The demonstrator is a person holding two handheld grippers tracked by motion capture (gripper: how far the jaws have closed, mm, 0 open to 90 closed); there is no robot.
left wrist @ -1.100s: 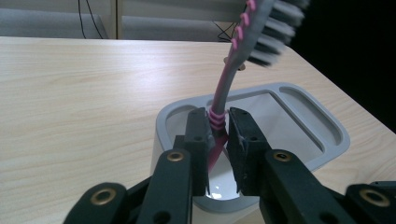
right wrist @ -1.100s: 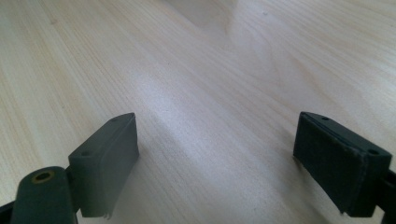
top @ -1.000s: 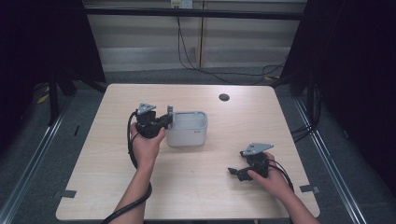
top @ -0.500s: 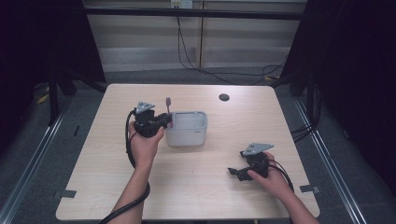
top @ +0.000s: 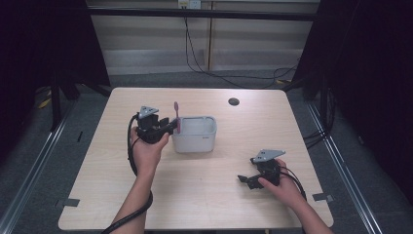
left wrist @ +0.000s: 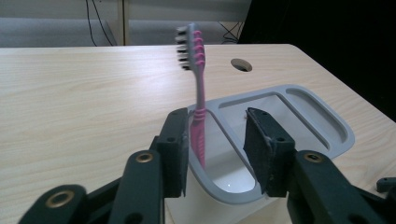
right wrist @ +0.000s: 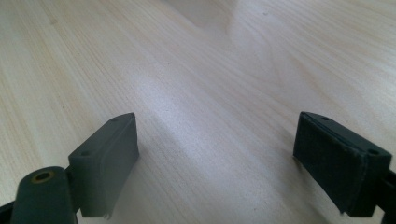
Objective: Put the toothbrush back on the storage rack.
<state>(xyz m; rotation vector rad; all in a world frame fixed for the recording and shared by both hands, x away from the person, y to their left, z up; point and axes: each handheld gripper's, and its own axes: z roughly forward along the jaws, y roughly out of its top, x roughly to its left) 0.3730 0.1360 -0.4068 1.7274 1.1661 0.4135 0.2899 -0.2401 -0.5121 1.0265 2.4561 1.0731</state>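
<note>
Left gripper (left wrist: 217,154) fingers parted around upright pink toothbrush (left wrist: 198,93) in the grey holder (top: 195,134); right gripper (right wrist: 217,163) fingers spread wide above the counter (top: 234,185).

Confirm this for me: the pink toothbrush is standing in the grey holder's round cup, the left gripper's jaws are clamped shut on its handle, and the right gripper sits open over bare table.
One thing is wrong: the left gripper is not clamped on the toothbrush. The left gripper view shows its jaws open, the handle against one pad with a clear gap to the other. The rest holds: the toothbrush stands in the grey holder's round cup, and the right gripper is open over bare table.
</note>
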